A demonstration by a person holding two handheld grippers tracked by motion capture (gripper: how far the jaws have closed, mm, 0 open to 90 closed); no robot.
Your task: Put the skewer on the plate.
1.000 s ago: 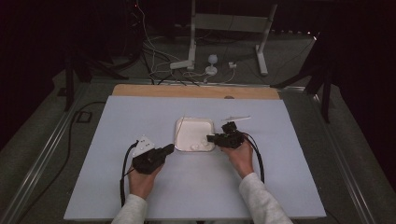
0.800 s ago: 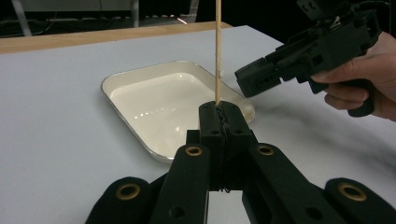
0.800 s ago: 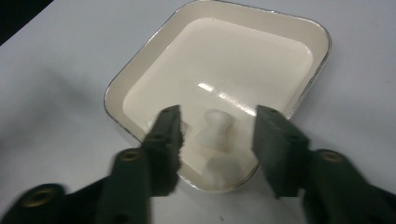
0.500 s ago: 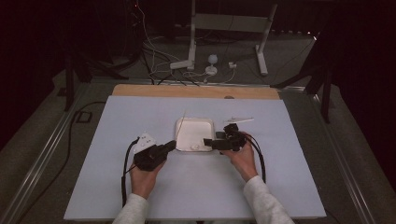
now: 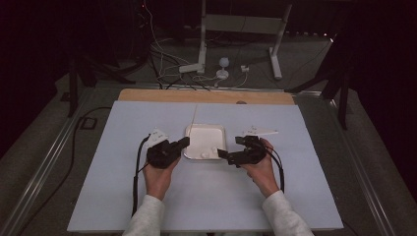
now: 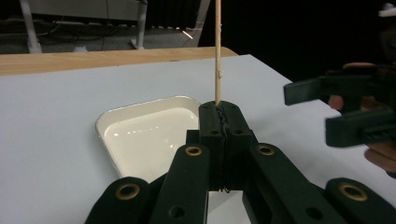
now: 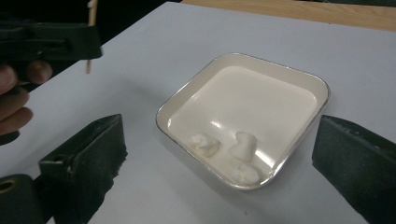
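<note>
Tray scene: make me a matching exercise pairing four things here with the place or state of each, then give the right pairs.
Things:
1. wooden skewer
2. marshmallow pieces
3. right gripper
4. tray

Places or states:
A. open, nothing between its fingers
B. lying inside the tray near one edge
C. clamped upright in the shut left gripper
D. resting on the pale blue table cover

Pairs: 1-C, 2-B, 3-A, 4-D
</note>
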